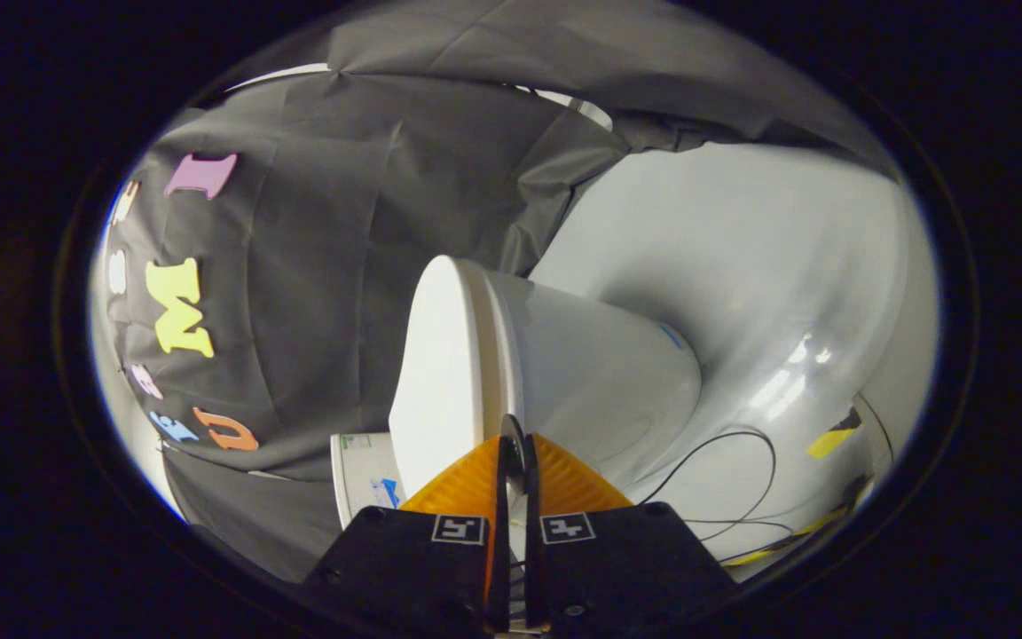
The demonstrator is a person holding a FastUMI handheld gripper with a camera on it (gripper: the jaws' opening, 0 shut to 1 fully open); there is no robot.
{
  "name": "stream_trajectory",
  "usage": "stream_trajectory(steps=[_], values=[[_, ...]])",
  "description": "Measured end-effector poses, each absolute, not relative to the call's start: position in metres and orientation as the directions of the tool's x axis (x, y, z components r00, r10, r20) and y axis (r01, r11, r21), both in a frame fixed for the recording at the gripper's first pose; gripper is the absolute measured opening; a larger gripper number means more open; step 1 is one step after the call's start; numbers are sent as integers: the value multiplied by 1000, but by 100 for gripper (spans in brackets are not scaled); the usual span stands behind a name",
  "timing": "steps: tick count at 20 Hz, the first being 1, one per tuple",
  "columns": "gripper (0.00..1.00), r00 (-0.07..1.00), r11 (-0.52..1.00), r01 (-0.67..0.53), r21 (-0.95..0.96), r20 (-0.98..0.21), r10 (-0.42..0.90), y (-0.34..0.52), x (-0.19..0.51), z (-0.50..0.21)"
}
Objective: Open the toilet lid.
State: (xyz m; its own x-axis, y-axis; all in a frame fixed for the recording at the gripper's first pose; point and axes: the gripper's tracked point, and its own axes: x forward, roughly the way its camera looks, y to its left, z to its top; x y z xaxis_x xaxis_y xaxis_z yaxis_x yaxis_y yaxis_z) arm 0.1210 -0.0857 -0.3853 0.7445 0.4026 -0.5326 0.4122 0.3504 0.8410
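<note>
The camera is rolled on its side here, so the toilet point(564, 364) appears lying sideways in the middle of the frame, its bowl bulging toward the right and the pale floor point(742, 248) curving away behind it in the upper right. The lid point(436, 355) is the flat white slab on the left face of the toilet, down against the seat, its long axis running up and down the picture. The tongs point(513, 444) sit at the bottom centre with the fingers point(564, 484) drawn almost together, only a thin slit between them. Their tips reach right at the lower end of the seam where lid meets seat, and whether they pinch the lid's rim or merely touch it I cannot tell. That seam lies straight ahead of the tips, so I would judge the coming move turns on catching the rim there and swinging the lid leftward in the picture, away from the bowl. Some dark cables point(724, 479) trail over the floor at lower right.
</note>
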Motion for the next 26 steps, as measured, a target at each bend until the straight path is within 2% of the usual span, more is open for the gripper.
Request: stream_trajectory(steps=[4,8,20,26], values=[[8,726,389,437,811,-573,379,-82,121,-379],[4,749,385,410,827,-546,376,-80,122,-360],[4,783,488,329,808,-522,338,-60,119,-280],[4,783,594,275,756,-534,317,-39,120,-235]])
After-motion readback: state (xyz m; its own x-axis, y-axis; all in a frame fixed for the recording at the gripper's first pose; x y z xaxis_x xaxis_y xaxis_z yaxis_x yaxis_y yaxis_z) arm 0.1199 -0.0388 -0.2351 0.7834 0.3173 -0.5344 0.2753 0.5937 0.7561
